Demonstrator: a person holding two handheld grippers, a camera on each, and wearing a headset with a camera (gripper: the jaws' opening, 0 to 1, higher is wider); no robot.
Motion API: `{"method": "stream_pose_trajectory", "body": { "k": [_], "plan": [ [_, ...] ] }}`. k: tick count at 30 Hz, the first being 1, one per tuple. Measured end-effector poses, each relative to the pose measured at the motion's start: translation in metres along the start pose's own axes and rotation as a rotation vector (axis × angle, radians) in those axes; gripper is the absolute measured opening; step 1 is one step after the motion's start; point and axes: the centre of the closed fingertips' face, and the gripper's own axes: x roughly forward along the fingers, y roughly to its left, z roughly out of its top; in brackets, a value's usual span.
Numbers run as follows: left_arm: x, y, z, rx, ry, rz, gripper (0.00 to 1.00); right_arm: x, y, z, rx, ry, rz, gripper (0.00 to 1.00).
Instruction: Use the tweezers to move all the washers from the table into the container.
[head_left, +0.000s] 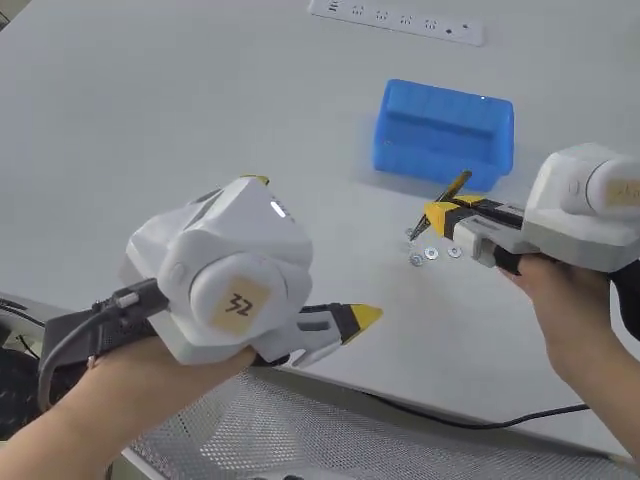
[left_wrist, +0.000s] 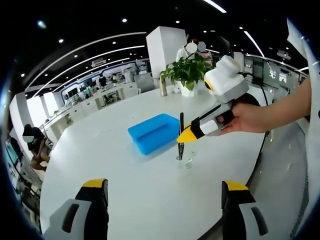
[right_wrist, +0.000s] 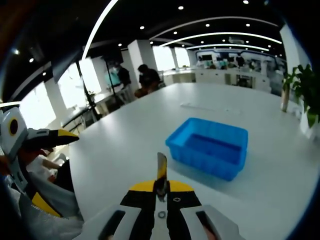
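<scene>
Three small metal washers (head_left: 431, 254) lie close together on the white table (head_left: 150, 90), just in front of the blue container (head_left: 445, 130). My right gripper (head_left: 447, 213) is shut on the tweezers (head_left: 452, 187), which slant down so their tips hover right above the washers. From the left gripper view, the tweezers (left_wrist: 180, 137) stand almost upright over the washers (left_wrist: 189, 162), beside the container (left_wrist: 155, 132). My left gripper (head_left: 310, 250) is open, holds nothing, and sits at the near left, well away. In the right gripper view, the tweezers (right_wrist: 161, 172) rise between the shut jaws toward the container (right_wrist: 210, 147).
A white power strip (head_left: 395, 18) lies at the far edge of the table. A black cable (head_left: 470, 420) runs along the near edge over a mesh surface. A potted plant (left_wrist: 187, 75) stands at the far side, with people beyond it.
</scene>
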Motion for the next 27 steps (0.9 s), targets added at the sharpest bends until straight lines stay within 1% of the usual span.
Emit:
{"method": "stream_pose_trajectory", "body": {
  "k": [3,6,11,18,22,25,27],
  "plan": [
    [-0.001,0.001,0.001,-0.003,-0.004,0.002,0.96,-0.002,-0.001,0.007,-0.006,-0.008,-0.002,0.03],
    [-0.001,0.001,0.001,-0.006,-0.005,0.005,0.96,-0.003,-0.002,0.018,-0.021,-0.026,-0.003,0.03],
    [-0.002,0.001,0.001,-0.009,-0.003,0.007,0.97,-0.003,-0.006,0.039,-0.042,-0.056,-0.004,0.03],
    [-0.002,0.003,0.001,-0.033,-0.008,0.009,0.99,0.001,-0.012,0.067,-0.076,-0.105,-0.013,0.03],
    [-0.002,0.004,0.001,-0.039,-0.009,0.01,0.99,0.007,-0.016,0.082,-0.086,-0.13,-0.02,0.04],
    [-0.002,0.004,0.002,-0.045,-0.009,0.01,0.99,0.016,-0.021,0.093,-0.095,-0.147,-0.028,0.04],
    [-0.001,0.004,0.002,-0.051,-0.009,0.008,0.99,0.025,-0.032,0.099,-0.101,-0.151,-0.041,0.04]
  ]
}}
